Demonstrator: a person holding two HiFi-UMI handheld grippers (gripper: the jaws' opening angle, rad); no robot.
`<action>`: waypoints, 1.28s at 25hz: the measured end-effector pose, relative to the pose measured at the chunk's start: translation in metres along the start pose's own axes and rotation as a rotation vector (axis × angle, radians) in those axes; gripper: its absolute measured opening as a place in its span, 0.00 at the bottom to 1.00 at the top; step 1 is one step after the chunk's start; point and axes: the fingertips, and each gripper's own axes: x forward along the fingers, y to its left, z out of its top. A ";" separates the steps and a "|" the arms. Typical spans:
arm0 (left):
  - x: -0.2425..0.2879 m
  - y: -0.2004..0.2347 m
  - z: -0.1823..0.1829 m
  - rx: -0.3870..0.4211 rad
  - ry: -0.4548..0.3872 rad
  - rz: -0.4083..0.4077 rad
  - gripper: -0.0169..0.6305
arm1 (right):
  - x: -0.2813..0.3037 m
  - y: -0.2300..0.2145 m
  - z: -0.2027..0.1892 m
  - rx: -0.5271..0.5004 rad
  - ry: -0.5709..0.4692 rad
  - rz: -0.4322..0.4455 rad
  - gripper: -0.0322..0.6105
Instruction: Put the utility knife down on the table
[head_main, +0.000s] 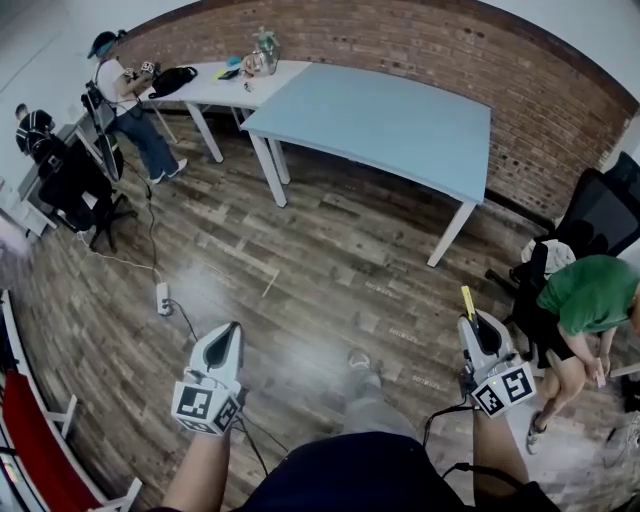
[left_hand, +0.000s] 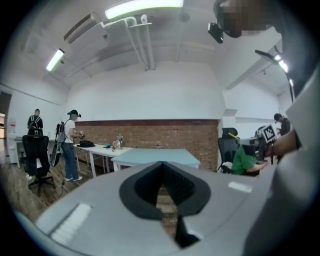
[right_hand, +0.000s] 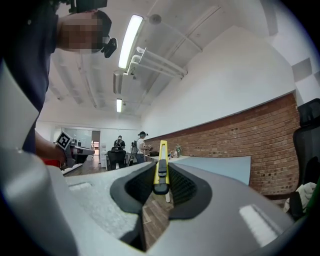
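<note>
Nothing done yet: my right claw (head_main: 480, 330) is clenched on the knife (right_hand: 161, 162) out over the floor (head_main: 300, 270), left claw (head_main: 228, 338) pinched closed on nothing, table (head_main: 400, 125) well ahead, so approach and set-down both remain.

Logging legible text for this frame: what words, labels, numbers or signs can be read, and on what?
None readable.
Marker cubes on left tool and right tool: black-and-white square patterns, no letters.
Utility knife: no legible print.
</note>
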 end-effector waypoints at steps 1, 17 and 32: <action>0.010 0.004 0.003 0.002 -0.001 0.005 0.03 | 0.011 -0.007 0.000 0.003 -0.002 0.000 0.16; 0.172 0.052 0.045 0.005 0.021 0.048 0.03 | 0.176 -0.114 0.005 0.035 0.026 0.062 0.16; 0.279 0.095 0.074 0.022 -0.038 0.031 0.03 | 0.290 -0.162 0.017 0.015 0.010 0.082 0.16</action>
